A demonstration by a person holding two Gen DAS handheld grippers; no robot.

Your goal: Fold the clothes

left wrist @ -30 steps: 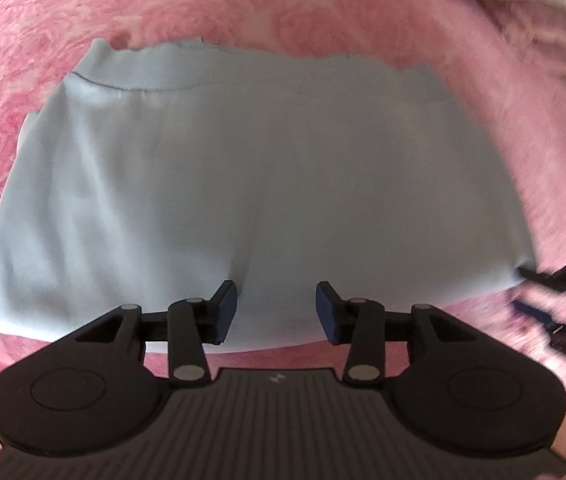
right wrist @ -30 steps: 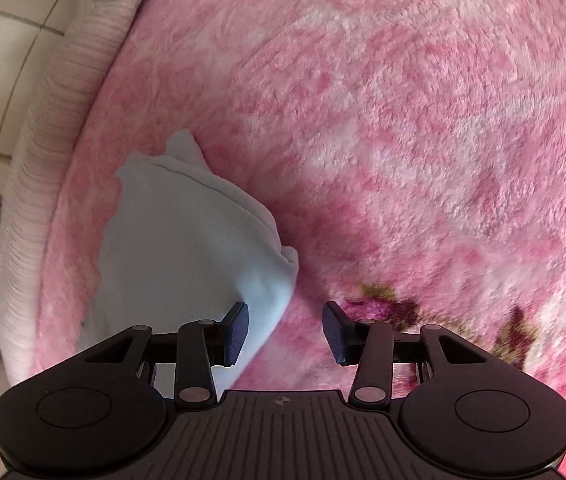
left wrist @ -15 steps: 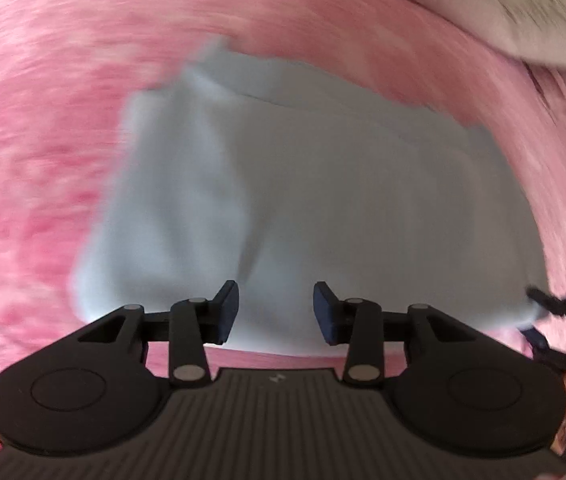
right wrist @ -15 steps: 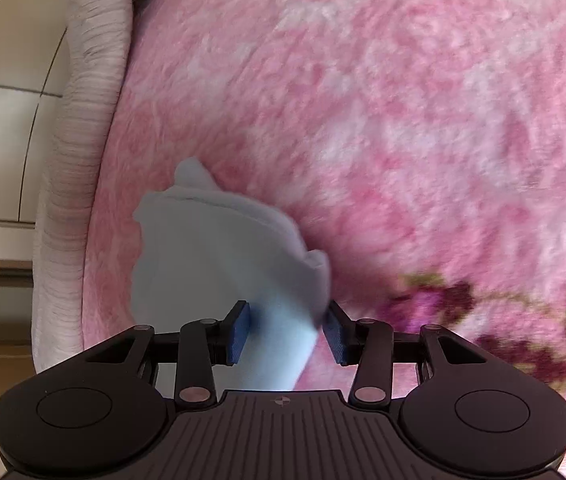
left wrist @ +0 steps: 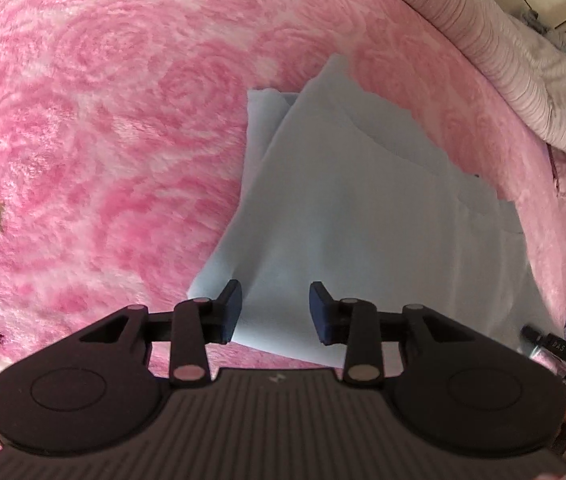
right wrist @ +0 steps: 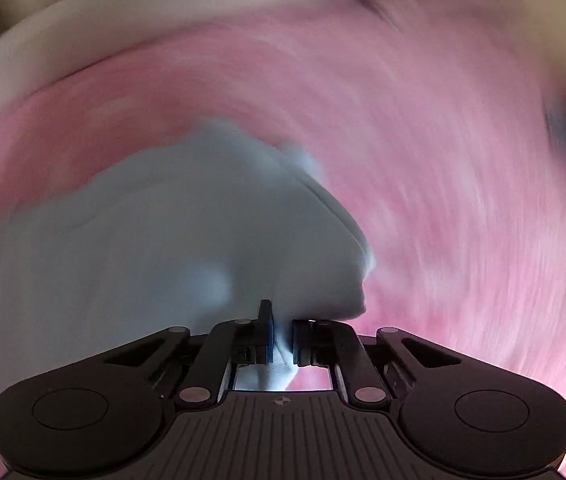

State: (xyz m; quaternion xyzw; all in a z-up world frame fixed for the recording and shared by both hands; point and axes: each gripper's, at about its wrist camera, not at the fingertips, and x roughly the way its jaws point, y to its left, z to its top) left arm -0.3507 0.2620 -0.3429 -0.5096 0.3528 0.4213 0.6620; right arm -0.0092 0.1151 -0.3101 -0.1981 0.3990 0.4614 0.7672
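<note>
The left tool (left wrist: 275, 312) hangs wide open over the near left corner of the light blue garment (left wrist: 363, 208), holding nothing. The garment lies partly folded on the pink blanket (left wrist: 103, 120). The right tool (right wrist: 281, 340) is pinched closed on a garment edge, in a blurred view. The fold seems underway; next, the left tool should probably close on its corner.

The right tool (right wrist: 281, 336) has clamped shut on the blue garment (right wrist: 163, 232).
</note>
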